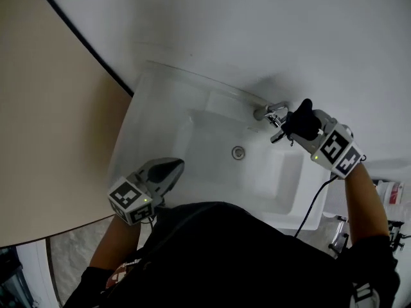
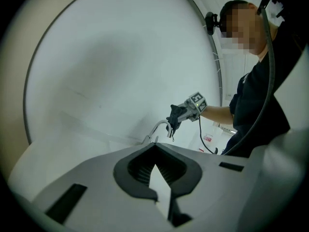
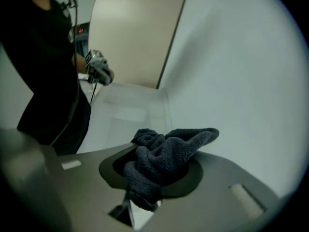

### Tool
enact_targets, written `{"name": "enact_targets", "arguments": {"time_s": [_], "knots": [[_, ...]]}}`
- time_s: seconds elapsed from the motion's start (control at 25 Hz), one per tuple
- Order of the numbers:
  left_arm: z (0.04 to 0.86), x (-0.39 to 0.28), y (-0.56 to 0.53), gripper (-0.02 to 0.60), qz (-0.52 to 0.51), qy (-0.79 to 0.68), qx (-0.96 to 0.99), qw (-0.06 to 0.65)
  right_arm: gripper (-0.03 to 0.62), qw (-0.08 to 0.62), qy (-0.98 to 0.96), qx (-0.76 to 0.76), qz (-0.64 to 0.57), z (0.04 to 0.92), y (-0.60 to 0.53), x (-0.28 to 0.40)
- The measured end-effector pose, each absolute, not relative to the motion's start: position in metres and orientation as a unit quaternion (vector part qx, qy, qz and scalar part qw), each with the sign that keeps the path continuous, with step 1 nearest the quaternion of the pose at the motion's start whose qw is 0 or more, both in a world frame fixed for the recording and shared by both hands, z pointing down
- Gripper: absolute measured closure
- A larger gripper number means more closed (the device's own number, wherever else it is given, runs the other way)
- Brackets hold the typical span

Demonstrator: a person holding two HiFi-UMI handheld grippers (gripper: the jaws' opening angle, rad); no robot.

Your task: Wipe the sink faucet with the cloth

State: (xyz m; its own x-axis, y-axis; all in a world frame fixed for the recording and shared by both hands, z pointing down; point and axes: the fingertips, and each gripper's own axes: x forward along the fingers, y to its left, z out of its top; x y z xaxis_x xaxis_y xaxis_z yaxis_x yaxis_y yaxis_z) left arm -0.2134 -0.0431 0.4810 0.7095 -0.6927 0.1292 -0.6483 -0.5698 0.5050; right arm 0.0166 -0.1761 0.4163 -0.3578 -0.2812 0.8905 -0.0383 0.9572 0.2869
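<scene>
Right claw [image 1: 295, 126] pinches a bunched dark grey cloth [image 1: 303, 118]. In the right gripper view the cloth [image 3: 169, 151] fills the gap of the claw [image 3: 155, 180] and spills over its front, one fold pointing right. The claw is angled down at the faucet [image 1: 270, 112], a chrome fitting on the back edge of the white sink [image 1: 160, 101]. From above, the cloth lies just beside the spout on its right. In the left gripper view it hangs right at the tip of the curved faucet [image 2: 159, 128], but whether the two touch cannot be told.

The left claw [image 1: 173, 167] is pressed together and holds nothing. It hovers over the front left part of the basin, well apart from the faucet and pointing roughly toward it, and its own view shows the tips [image 2: 155, 172] meeting.

A round drain [image 1: 238, 152] sits in the basin between the two claws. A black cable [image 1: 314, 201] drops from the right claw's marker cube [image 1: 335, 150] across the sink's near right corner. The person's dark torso [image 1: 225, 255] covers the sink's front rim in the head view. A beige panel [image 1: 45, 108] with a dark edge stands to the left of the sink, and a plain white wall [image 1: 257, 24] rises behind it. Small items with red print [image 1: 389, 191] lie right of the sink, too blurred to name.
</scene>
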Motion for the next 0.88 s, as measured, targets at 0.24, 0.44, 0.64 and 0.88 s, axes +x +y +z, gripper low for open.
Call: {"name": "enact_targets", "arguments": {"time_s": [0.24,0.44,0.64,0.88], "knots": [[0.502,-0.232,-0.038,0.589,-0.072,-0.371,0.878,0.293,0.49,0.683,-0.694,0.048,-0.222,0.477,-0.164,-0.006],[0.501,-0.234,-0.03,0.589,-0.073,-0.367,0.882,0.286,0.49,0.738,-0.648,0.051,-0.182,0.479,-0.191,0.005],[0.505,-0.239,-0.021,0.589,-0.081,-0.373,0.877,0.293,0.49,0.795,-0.579,0.052,-0.17,0.497,-0.245,0.015],[0.503,-0.248,-0.008,0.589,-0.086,-0.378,0.877,0.283,0.491,0.858,-0.48,-0.019,-0.184,0.542,-0.269,0.028]]}}
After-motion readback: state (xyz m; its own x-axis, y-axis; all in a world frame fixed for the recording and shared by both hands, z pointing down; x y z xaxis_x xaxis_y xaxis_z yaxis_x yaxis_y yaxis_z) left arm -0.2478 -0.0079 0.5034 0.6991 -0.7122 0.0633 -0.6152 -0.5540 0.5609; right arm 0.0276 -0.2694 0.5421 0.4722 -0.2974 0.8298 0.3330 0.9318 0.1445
